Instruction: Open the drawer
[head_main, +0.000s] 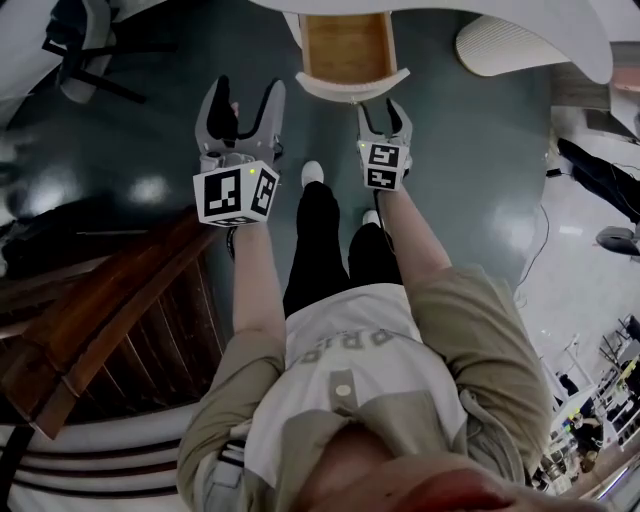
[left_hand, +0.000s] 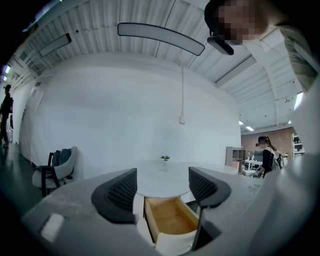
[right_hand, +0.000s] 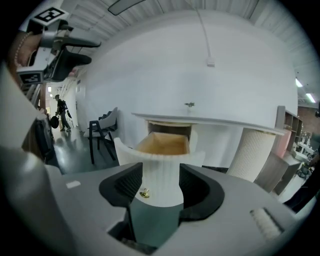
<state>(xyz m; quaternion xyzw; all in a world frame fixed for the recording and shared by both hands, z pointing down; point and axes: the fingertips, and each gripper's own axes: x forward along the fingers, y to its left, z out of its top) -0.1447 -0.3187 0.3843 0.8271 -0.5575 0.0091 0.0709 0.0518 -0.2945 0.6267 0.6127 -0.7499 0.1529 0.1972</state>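
Right claw (right_hand: 159, 184) gapes, apart from the front edge of the drawer (right_hand: 165, 145).

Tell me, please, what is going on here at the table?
A person stands facing a white table with a gripper in each hand. The drawer under the tabletop is already pulled out, and its wooden inside looks empty. The left gripper and the right gripper are both open and hold nothing. The right one points at the drawer's front, where a small brass knob shows between its jaws, ungripped.
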